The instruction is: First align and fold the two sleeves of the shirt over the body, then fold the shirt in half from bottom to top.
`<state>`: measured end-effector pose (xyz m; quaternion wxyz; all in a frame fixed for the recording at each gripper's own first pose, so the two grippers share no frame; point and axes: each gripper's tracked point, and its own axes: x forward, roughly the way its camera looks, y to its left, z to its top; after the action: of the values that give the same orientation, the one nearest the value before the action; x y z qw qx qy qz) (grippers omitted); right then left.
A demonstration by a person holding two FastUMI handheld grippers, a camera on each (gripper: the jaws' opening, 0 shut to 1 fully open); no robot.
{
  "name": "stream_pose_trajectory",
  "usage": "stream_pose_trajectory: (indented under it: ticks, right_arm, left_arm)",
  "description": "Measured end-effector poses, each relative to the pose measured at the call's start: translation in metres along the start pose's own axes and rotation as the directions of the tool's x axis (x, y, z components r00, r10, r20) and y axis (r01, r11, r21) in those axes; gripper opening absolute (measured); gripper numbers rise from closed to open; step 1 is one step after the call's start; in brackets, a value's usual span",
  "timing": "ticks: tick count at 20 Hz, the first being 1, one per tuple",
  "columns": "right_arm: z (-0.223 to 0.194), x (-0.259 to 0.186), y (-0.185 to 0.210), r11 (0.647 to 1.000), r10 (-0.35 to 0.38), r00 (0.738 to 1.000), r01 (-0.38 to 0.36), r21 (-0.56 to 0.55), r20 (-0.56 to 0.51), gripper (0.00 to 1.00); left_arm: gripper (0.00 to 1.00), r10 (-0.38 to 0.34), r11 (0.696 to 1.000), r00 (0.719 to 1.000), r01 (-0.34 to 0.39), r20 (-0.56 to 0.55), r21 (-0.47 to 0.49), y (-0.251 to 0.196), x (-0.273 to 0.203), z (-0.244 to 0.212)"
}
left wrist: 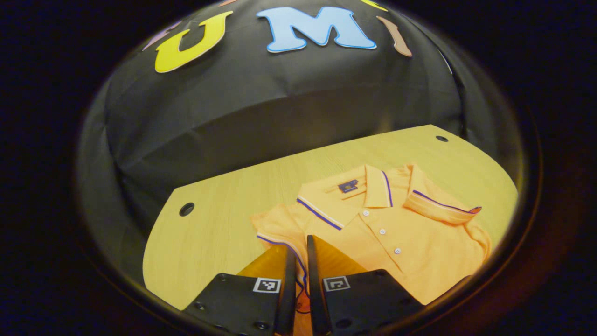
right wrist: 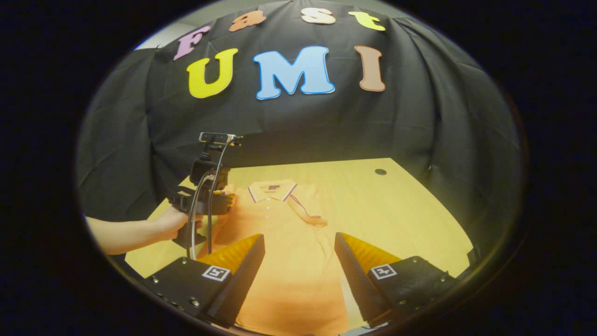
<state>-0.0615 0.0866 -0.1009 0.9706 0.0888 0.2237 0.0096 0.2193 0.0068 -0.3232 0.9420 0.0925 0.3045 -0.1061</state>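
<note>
An orange polo shirt (left wrist: 396, 233) is lying face up on the wooden table (left wrist: 224, 219); a small dark label (left wrist: 348, 185) is sitting inside the collar, its writing too small to read. One sleeve (left wrist: 443, 205) is lying folded over the body. The left gripper (left wrist: 301, 252) is closing almost fully on the striped cuff of the other sleeve (left wrist: 275, 228), the fabric running between its fingers. The right gripper (right wrist: 299, 252) is hovering wide open above the shirt's lower body, holding nothing; a hand (right wrist: 170, 224) is carrying the other gripper, which is hiding the shirt's near shoulder.
</note>
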Motion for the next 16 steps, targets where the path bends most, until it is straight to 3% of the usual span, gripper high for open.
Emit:
stream_pose_trajectory:
  ticks: [1, 4, 5, 9, 16]
  right_arm:
    - [-0.002, 0.000, 0.000, 1.000, -0.009, 1.000, 0.009, 0.007, -0.001, 0.93]
    - [-0.007, -0.001, 0.001, 1.000, -0.018, 1.000, 0.018, 0.015, 0.003, 0.93]
    - [-0.007, -0.002, 0.002, 1.000, -0.013, 1.000, 0.013, 0.015, 0.003, 0.94]
    - [-0.010, -0.009, 0.000, 0.999, 0.015, 1.000, -0.014, -0.031, 0.014, 0.93]
    - [-0.036, -0.038, -0.019, 0.993, 0.080, 0.997, -0.080, -0.092, -0.001, 0.93]
  left_arm:
    - [0.36, -0.015, 1.000, 1.000, 0.015, -0.004, 0.001, -0.002, -0.002, -0.002]
    - [0.57, -0.044, 0.999, 0.999, 0.044, 0.014, -0.010, -0.004, -0.018, -0.002]
    - [0.75, -0.050, 0.999, 0.998, 0.050, 0.024, -0.013, -0.004, -0.027, -0.001]
    - [0.98, -0.048, 0.998, 0.997, 0.050, 0.056, -0.037, -0.007, -0.069, -0.004]
    - [0.97, -0.007, 0.996, 0.997, 0.013, 0.072, -0.087, -0.027, -0.162, -0.044]
